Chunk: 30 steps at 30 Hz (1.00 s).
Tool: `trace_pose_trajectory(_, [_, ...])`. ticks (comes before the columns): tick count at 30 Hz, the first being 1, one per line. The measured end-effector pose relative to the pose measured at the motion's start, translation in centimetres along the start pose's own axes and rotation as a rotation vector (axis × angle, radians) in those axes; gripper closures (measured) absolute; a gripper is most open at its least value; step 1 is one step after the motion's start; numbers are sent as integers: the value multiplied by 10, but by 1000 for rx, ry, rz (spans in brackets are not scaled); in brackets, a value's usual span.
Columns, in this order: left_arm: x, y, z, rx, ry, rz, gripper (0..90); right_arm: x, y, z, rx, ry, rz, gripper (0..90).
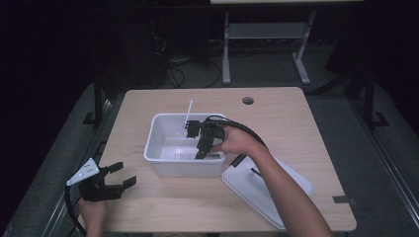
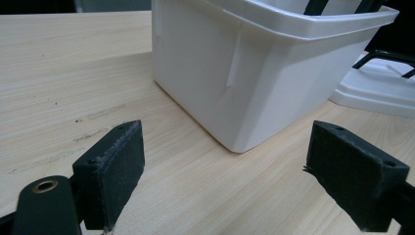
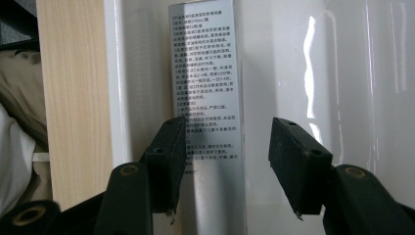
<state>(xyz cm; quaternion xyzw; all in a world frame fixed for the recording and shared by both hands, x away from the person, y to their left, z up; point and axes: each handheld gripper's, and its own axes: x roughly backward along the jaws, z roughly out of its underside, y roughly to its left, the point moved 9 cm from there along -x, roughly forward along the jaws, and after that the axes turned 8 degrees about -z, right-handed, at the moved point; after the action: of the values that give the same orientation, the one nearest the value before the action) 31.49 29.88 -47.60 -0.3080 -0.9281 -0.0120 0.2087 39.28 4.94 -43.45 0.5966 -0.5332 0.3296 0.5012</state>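
A white plastic bin (image 1: 153, 143) stands in the middle of the wooden table. Inside it, a flat silver box (image 3: 208, 73) with printed text lies on the bottom beside one wall. My right gripper (image 3: 227, 147) reaches down into the bin (image 3: 342, 73), jaws open and straddling the box's lower end. The left pad sits at the box's edge, while the right pad stands clear of it. From above, this gripper (image 1: 201, 150) is inside the bin's near right part. My left gripper (image 1: 123, 175) rests open near the table's front left, empty and facing the bin's corner (image 2: 235, 63).
The bin's white lid (image 1: 267, 187) lies on the table to the right of the bin, under the right forearm. A thin white stick-like item (image 1: 189, 111) stands at the bin's far rim. A round cable hole (image 1: 248, 100) is at the table's back.
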Motion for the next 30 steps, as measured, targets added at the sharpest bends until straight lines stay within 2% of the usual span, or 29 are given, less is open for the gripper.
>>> trace_pose_trajectory(13, [0, 0, 0, 1, -2, 2, 134, 10, 2, 0, 3, -32, 6, 473])
trace_pose_trajectory(20, [-1, 0, 0, 1, 1, 1, 134, 20, 2, 4, -7, -59, 15, 474])
trace_pose_trajectory(30, [-1, -1, 0, 1, 3, 0, 134, 38, 9, 12, -12, -79, 33, 472])
